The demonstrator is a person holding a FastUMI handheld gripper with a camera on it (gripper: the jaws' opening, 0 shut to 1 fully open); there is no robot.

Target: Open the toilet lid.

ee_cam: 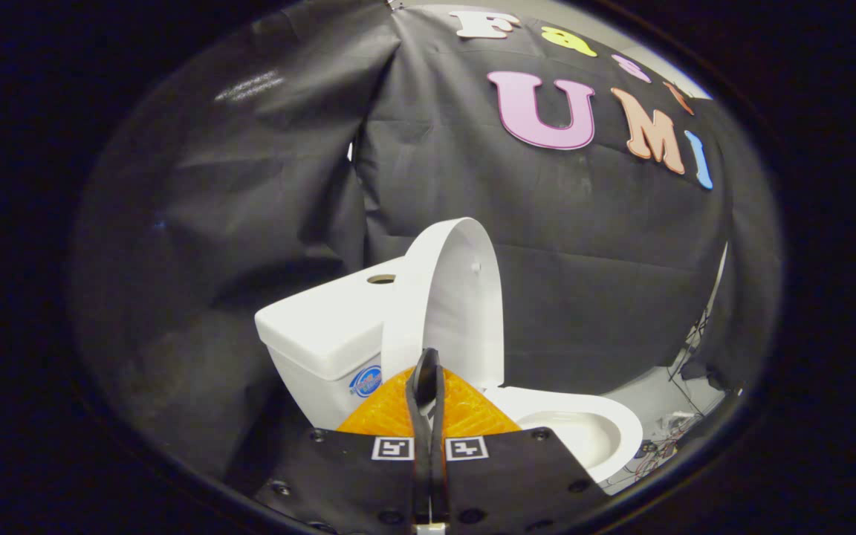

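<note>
Gripper view: my gripper [426,383] has its fingers pressed together, nothing held between them. Just beyond the tips stands the toilet lid [465,297], raised upright against the tank [324,334]. Lid is white, glossy, oval, hard plastic or ceramic by its look. The open bowl [584,431] lies beside the fingers, smooth and white.
</note>
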